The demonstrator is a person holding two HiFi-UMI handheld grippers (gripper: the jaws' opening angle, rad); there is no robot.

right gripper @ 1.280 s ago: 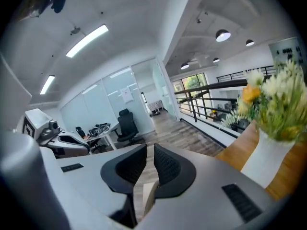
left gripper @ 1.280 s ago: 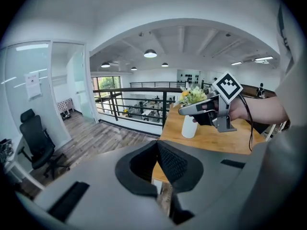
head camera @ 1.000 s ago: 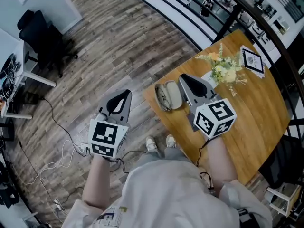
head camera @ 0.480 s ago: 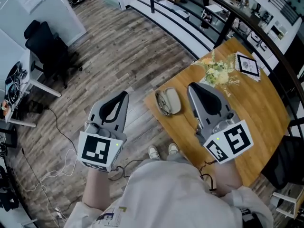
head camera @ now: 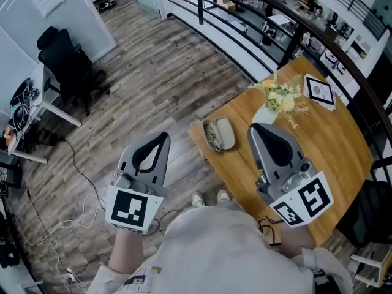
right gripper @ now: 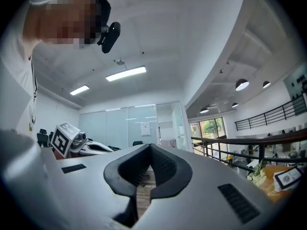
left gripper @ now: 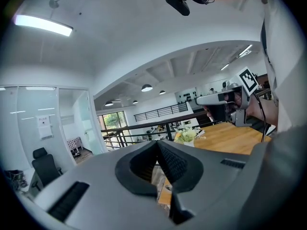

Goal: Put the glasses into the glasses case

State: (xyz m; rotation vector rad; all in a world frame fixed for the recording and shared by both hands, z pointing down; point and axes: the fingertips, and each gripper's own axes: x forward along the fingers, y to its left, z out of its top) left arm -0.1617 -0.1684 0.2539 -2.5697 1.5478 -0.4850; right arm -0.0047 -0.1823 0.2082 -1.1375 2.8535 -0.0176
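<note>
A grey glasses case (head camera: 224,132) lies open near the left corner of the wooden table (head camera: 331,141). The dark-rimmed glasses (head camera: 210,135) rest at its left side; I cannot tell whether they sit inside one half. My right gripper (head camera: 254,127) hovers over the table to the right of the case, shut and empty. Held over the floor left of the table, my left gripper (head camera: 165,136) is also shut with nothing in it. Both jaw pairs meet at their tips in the left gripper view (left gripper: 157,143) and the right gripper view (right gripper: 149,146), which look level across the room.
A white vase of flowers (head camera: 277,98) and a framed card (head camera: 321,91) stand at the table's far end. A black railing (head camera: 269,8) runs behind the table. An office chair (head camera: 67,66) and cables (head camera: 73,207) are on the wood floor at the left.
Both grippers have risen toward the head camera. The right gripper has drawn back from the case and closed its jaws. The case and glasses have not moved on the table.
</note>
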